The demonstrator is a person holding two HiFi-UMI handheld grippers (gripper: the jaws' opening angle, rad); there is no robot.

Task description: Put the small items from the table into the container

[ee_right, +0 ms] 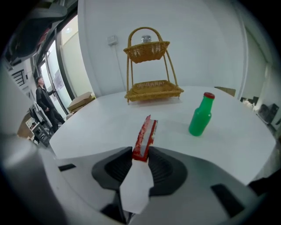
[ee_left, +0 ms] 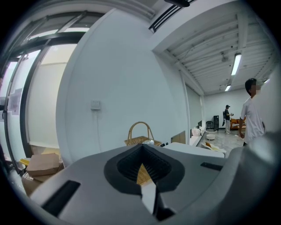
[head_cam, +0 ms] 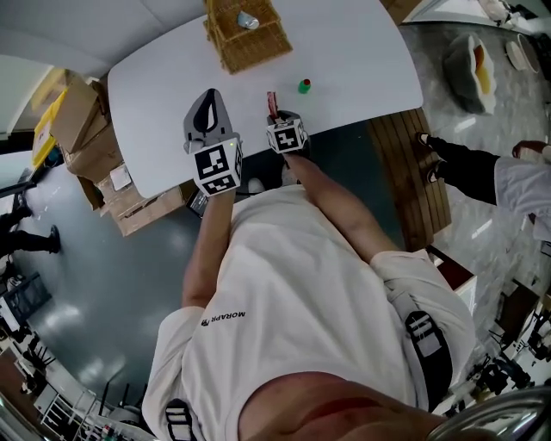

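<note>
Red packet (ee_right: 144, 137) on the desk (ee_right: 237, 145), near end pinched in my right gripper (ee_right: 140, 154) fingers; left gripper (ee_left: 141, 149) fingers closed, empty. Green bottle (ee_right: 201, 116) also waiting; wicker basket (ee_right: 147, 50) holds one small item (head_cam: 248, 21).

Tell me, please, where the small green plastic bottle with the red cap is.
In the right gripper view the green bottle stands upright on the white table, right of the flat red packet, in front of the two-tier wicker basket.

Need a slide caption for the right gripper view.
Right gripper grips the near end of a red packet on the white table, green bottle beside it, two-tier wicker basket behind.
</note>
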